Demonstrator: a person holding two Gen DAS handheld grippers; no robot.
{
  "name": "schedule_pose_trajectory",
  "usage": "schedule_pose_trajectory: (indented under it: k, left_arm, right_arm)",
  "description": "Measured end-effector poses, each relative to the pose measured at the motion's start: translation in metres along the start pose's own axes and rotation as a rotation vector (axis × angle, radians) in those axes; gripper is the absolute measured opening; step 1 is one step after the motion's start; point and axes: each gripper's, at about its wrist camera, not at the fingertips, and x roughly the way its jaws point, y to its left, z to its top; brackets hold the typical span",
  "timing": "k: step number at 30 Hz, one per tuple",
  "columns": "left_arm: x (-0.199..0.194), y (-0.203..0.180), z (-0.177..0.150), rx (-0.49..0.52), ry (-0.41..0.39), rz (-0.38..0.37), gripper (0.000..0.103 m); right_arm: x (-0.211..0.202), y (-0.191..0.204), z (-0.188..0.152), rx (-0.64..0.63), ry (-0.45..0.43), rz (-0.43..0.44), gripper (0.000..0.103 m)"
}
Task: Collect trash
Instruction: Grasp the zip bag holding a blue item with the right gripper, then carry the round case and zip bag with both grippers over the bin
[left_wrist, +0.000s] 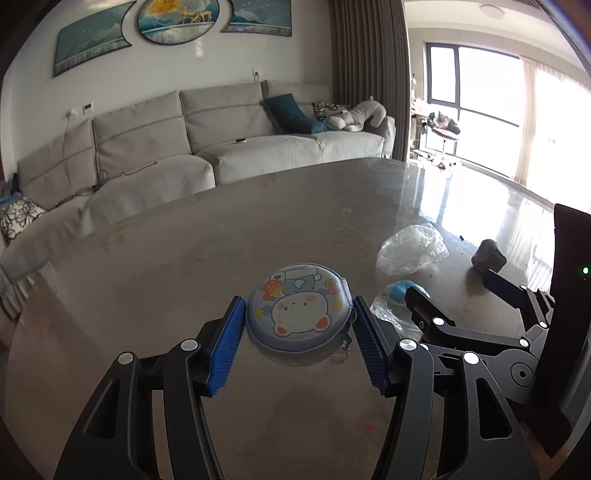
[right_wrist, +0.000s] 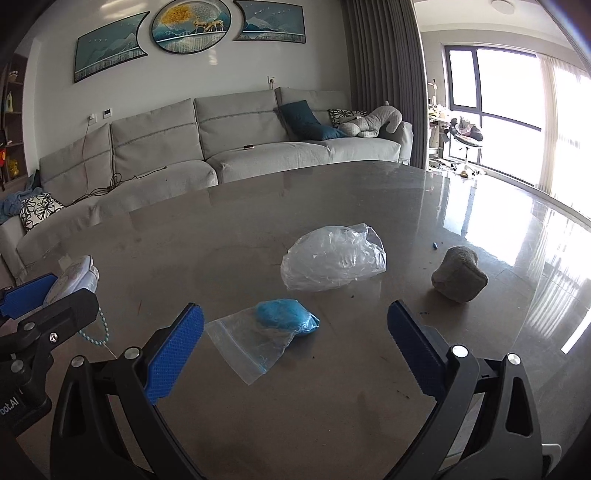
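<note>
Two claws: our left claw (left_wrist: 297, 332) clamps round cartoon case (left_wrist: 299, 314); right claw (right_wrist: 295, 350) released, zip bag (right_wrist: 258, 339) dead ahead between fingers, long axis slanting up-right.

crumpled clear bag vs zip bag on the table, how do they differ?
The crumpled clear bag looks empty; the zip bag holds a blue wad at one end. The crumpled clear bag is puffed up; the zip bag lies mostly flat. The zip bag sits nearer the open right tool. Both are transparent plastic.
</note>
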Motion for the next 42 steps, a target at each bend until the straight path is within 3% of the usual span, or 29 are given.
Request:
schedule_pose_trajectory:
  k: [9,15,17,19,23,28,42]
  left_arm:
    - [0.016,0.015,0.001,-0.021,0.025,0.012,0.058]
    - [0.016,0.016,0.000,-0.024,0.031,0.010,0.058]
    - [0.016,0.015,0.000,-0.022,0.032,0.009,0.058]
    - [0.018,0.016,0.001,-0.024,0.037,0.007,0.058]
    - [0.021,0.019,0.002,-0.033,0.049,0.003,0.058]
    - [0.022,0.018,0.000,-0.032,0.055,0.003,0.058]
    - [0.015,0.003,0.002,-0.013,0.039,-0.032,0.058]
  right_arm:
    - [0.039,0.022,0.008,-0.024,0.157,0.019,0.098]
    - [0.058,0.026,0.000,-0.033,0.298,-0.031,0.077]
    - [0.055,0.026,-0.003,-0.039,0.290,-0.038,0.068]
    - [0.052,0.027,-0.005,-0.050,0.276,-0.027,0.048]
    - [0.049,0.029,-0.007,-0.060,0.280,0.003,0.028]
    - [0.044,0.023,-0.005,-0.044,0.283,0.047,0.023]
    - [-0.026,0.011,0.014,-0.064,0.119,0.043,0.022]
